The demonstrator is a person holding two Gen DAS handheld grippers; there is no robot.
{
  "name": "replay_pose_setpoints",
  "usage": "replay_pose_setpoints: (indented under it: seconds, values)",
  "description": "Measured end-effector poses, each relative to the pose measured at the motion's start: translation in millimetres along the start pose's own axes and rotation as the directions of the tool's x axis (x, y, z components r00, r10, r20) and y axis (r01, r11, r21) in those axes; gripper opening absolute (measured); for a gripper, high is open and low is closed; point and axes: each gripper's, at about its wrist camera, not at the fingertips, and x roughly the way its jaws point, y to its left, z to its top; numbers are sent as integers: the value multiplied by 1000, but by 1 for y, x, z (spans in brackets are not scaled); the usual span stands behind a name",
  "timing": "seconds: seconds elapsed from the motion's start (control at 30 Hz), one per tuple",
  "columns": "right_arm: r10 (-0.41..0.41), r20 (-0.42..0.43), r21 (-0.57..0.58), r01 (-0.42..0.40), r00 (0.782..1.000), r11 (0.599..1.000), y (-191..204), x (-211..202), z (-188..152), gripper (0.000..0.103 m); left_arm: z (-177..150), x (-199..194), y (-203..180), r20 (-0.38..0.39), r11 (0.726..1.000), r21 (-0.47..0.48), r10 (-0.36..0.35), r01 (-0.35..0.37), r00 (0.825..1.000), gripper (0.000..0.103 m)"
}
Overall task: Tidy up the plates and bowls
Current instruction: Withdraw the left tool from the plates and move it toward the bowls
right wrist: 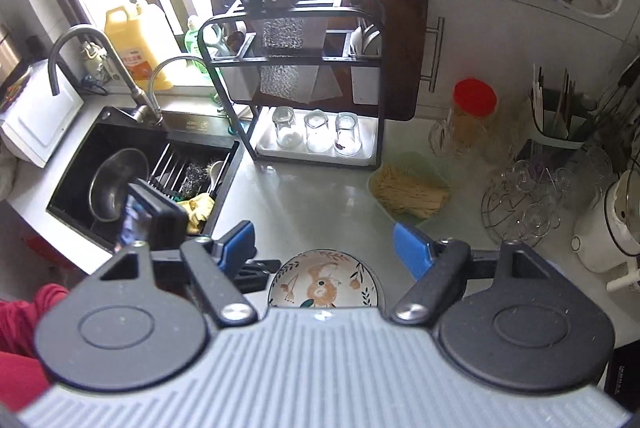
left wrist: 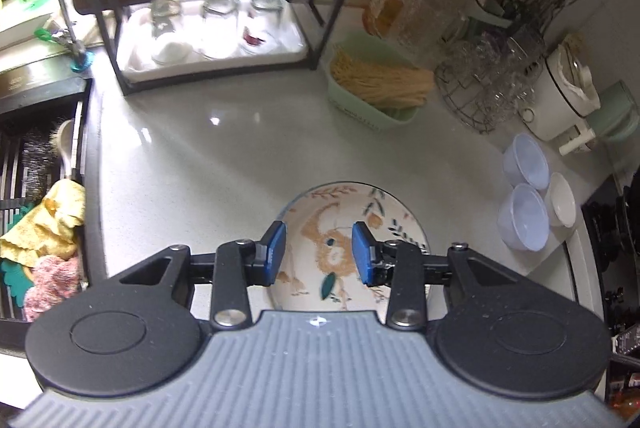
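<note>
A patterned plate [left wrist: 340, 244] with an orange animal and leaves lies flat on the pale counter [left wrist: 200, 155]. My left gripper [left wrist: 319, 242] hovers over it, blue pads apart, nothing between them. Two translucent bluish bowls [left wrist: 522, 222] and a small white bowl [left wrist: 562, 199] sit together at the counter's right side. In the right wrist view the same plate [right wrist: 324, 284] shows far below my right gripper [right wrist: 322, 234], which is high above the counter with its jaws wide and holding nothing. The left tool's black body [right wrist: 160, 216] shows left of the plate.
A black rack [right wrist: 312, 131] with three upturned glasses stands at the back. A green tray of dry noodles [left wrist: 376, 87] and a wire basket of glasses [left wrist: 488, 87] are beyond the plate. The sink [right wrist: 120, 179], with a metal bowl and cloths, is to the left. A red sleeve [right wrist: 24, 328] is at lower left.
</note>
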Motion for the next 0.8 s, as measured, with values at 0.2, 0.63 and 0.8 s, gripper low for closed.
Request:
replay_pose_setpoints:
  seconds: [0.2,0.63,0.8]
  values:
    - [2,-57,-6,-2,998,1000,11,7,1,78,-1,10,-36,-26,995,88,-37,39,999,42]
    - [-120,89,-100,129,989,987,21,-13,36,78,1,17,-27,-28,997,78,-21,23,999,42]
    - [-115,140,-87,128,983,988,21,-18,43,78,5,14,-19,-21,998,68,0,1,1000,42]
